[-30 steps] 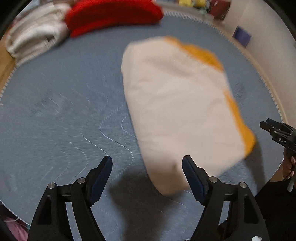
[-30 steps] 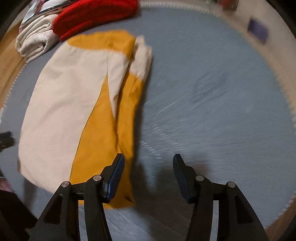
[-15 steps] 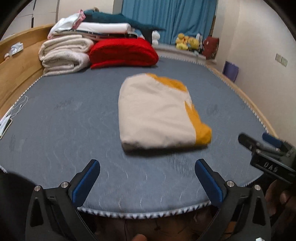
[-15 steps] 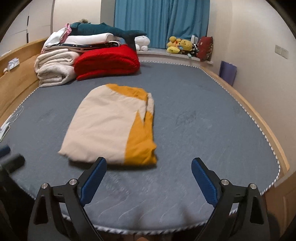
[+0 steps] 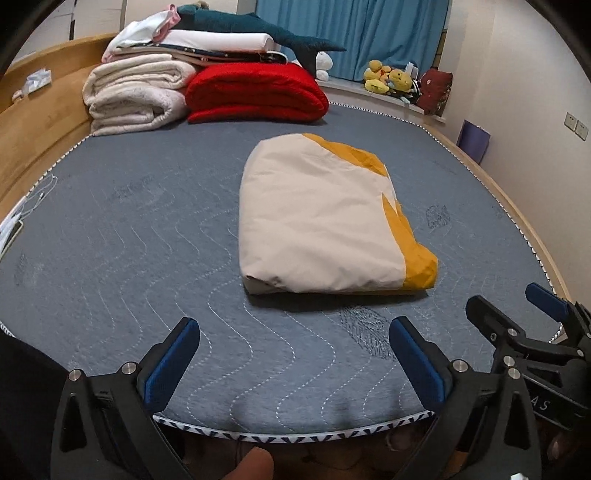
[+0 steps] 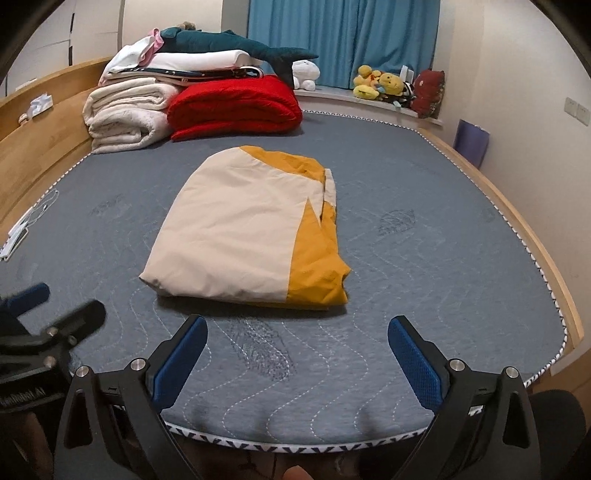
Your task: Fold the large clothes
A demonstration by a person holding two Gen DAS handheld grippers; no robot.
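Observation:
A folded cream and orange garment [image 5: 317, 218] lies flat in the middle of the grey-blue mattress [image 5: 110, 240]; it also shows in the right wrist view [image 6: 251, 229]. My left gripper [image 5: 293, 354] is open and empty, held back over the near edge of the bed, apart from the garment. My right gripper [image 6: 297, 350] is open and empty too, beside the left one; it shows at the right of the left wrist view [image 5: 517, 317]. The left gripper shows at the lower left of the right wrist view [image 6: 48, 314].
Folded white blankets [image 5: 133, 96] and a red blanket [image 5: 255, 92] are stacked at the far end, with a shark plush [image 5: 258, 27] on top. A wooden bed frame [image 5: 33, 122] runs along the left. Plush toys [image 5: 388, 79] sit by the blue curtain.
Both grippers have drawn back from over the garment to the near edge of the bed and opened wider. The folded garment lies still.

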